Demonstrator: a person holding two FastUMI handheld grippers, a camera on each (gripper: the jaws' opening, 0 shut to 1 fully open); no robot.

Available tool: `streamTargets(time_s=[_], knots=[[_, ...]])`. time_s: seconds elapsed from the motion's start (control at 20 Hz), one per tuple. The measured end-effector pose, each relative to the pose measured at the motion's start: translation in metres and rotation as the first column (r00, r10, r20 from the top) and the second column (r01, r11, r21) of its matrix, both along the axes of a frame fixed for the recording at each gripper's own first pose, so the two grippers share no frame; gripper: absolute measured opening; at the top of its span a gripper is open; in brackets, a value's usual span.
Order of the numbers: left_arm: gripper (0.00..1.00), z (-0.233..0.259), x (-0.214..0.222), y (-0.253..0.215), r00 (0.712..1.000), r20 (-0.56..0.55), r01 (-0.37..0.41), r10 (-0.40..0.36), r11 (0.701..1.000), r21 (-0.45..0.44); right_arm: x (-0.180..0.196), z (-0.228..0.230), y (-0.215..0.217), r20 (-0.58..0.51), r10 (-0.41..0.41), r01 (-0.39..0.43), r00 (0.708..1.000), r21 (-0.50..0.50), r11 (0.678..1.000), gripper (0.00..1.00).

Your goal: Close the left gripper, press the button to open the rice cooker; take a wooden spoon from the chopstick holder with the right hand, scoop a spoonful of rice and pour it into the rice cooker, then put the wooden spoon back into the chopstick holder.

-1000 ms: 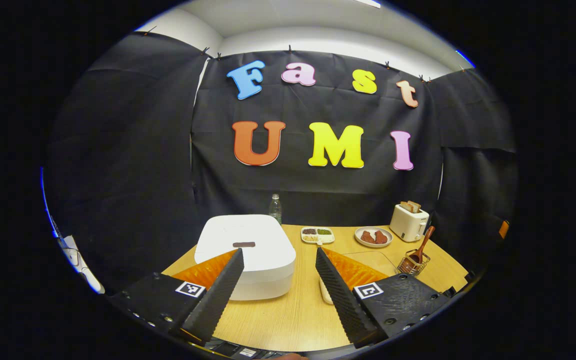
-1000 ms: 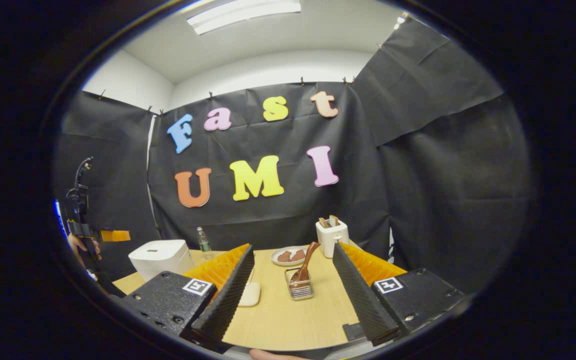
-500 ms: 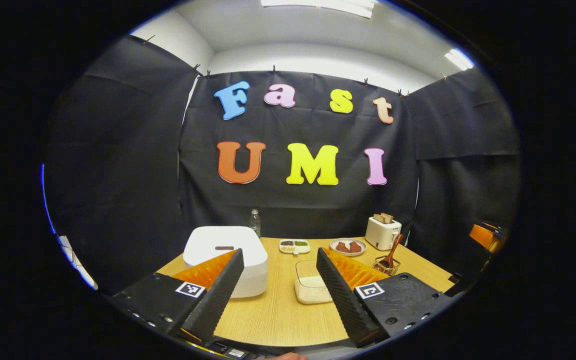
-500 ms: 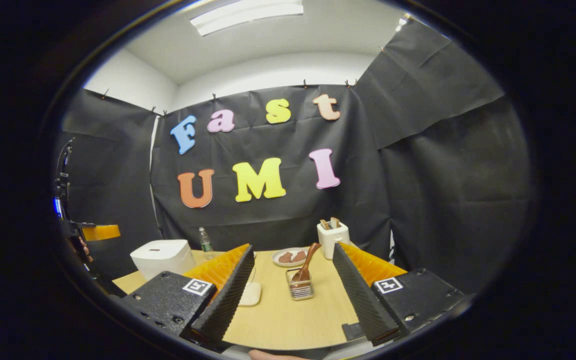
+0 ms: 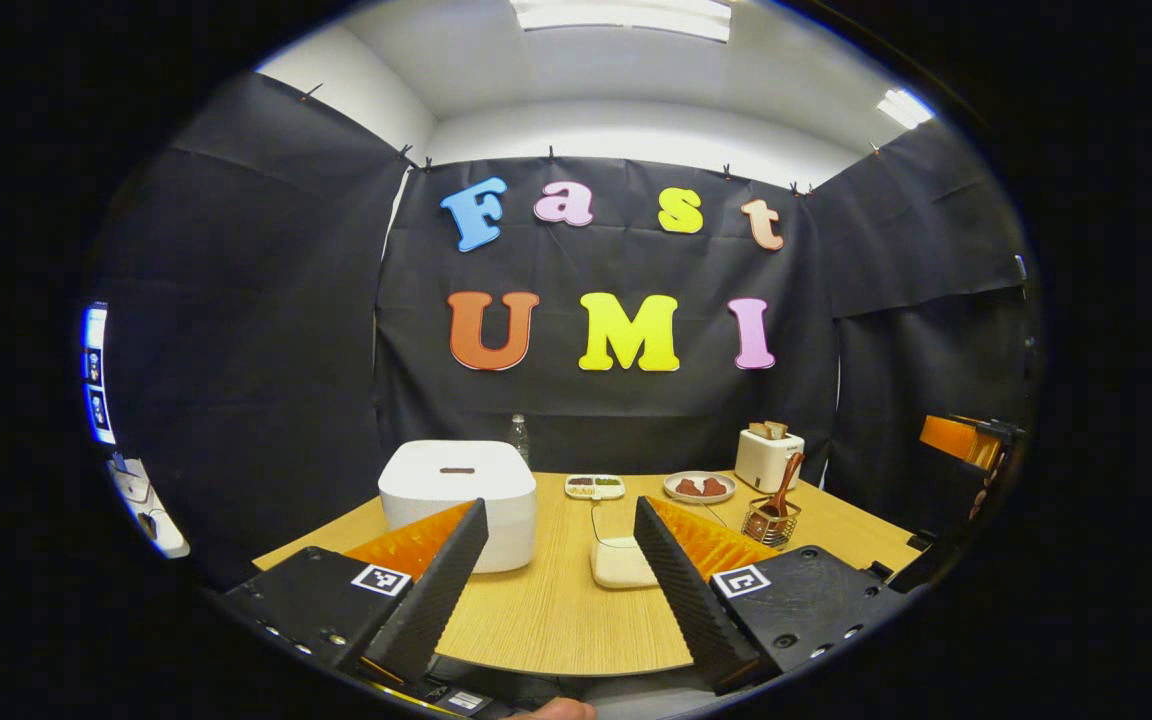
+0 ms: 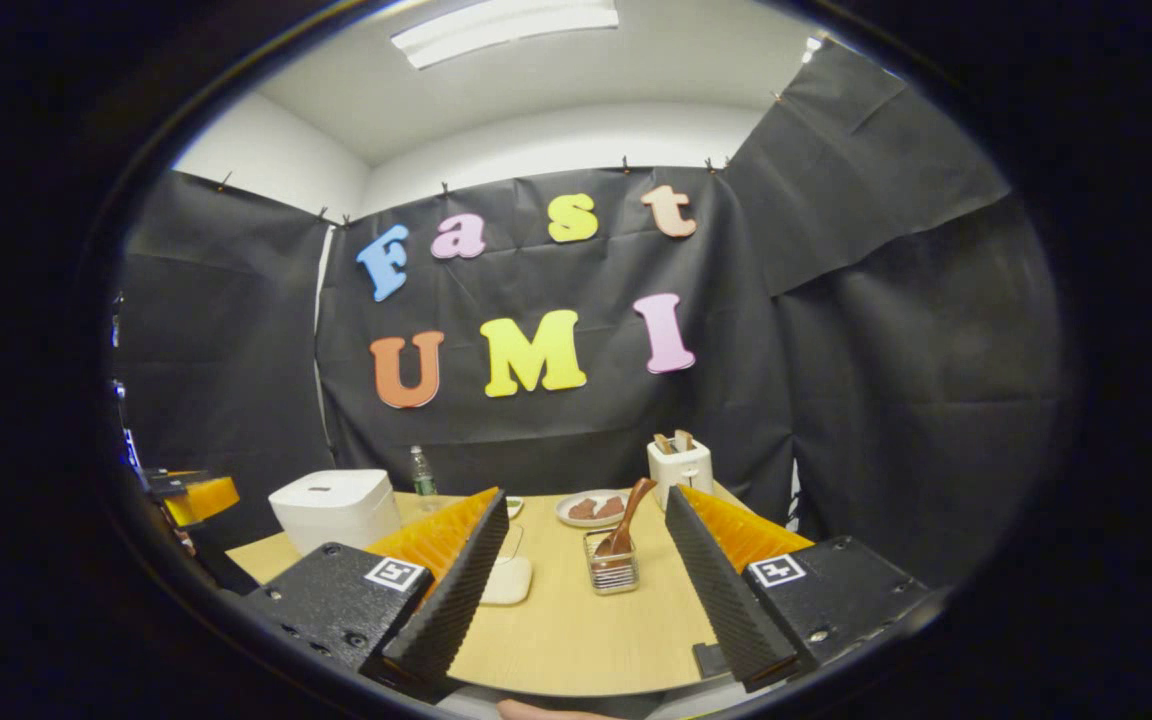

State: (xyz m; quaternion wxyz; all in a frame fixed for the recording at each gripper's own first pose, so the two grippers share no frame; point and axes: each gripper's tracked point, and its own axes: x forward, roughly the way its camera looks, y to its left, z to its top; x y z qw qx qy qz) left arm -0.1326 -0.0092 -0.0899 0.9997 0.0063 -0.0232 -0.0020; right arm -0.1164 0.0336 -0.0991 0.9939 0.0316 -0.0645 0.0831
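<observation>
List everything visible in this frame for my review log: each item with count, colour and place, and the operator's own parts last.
rice cooker: 1, white, lid shut, left side of table.
rice container: 1, cream with clear lid, table middle.
chopstick holder: 1, wire basket, right of the container.
wooden spoon: 1, brown, standing in the holder.
plate: 1, white, brown food on it, rear of table.
divided dish: 1, white, rear centre.
toaster: 1, cream, bread in its slots, rear right.
bottle: 1, clear, behind the cooker.
table: 1, light wood.
left gripper: 1, open, above the near table edge.
right gripper: 1, open, facing the holder.
</observation>
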Motion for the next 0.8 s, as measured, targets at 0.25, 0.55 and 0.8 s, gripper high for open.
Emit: streamTargets(time_s=[0.25,0.55,0.8], knots=[[0.94,0.000,-0.004,-0.012,0.998,0.001,0.063,-0.064,0.997,-0.048,0.000,-0.012,0.012,-0.020,0.018,-0.019,1.000,-0.024,1.000,1.00],[0.94,0.003,-0.007,-0.006,0.999,0.005,0.036,-0.036,0.999,0.011,0.000,-0.013,0.021,-0.028,0.030,-0.031,0.999,-0.036,0.999,1.00],[0.94,-0.001,-0.008,-0.008,0.999,-0.006,0.044,-0.044,0.999,0.006,0.001,-0.016,0.023,-0.037,0.032,-0.034,0.999,-0.045,0.998,0.96]])
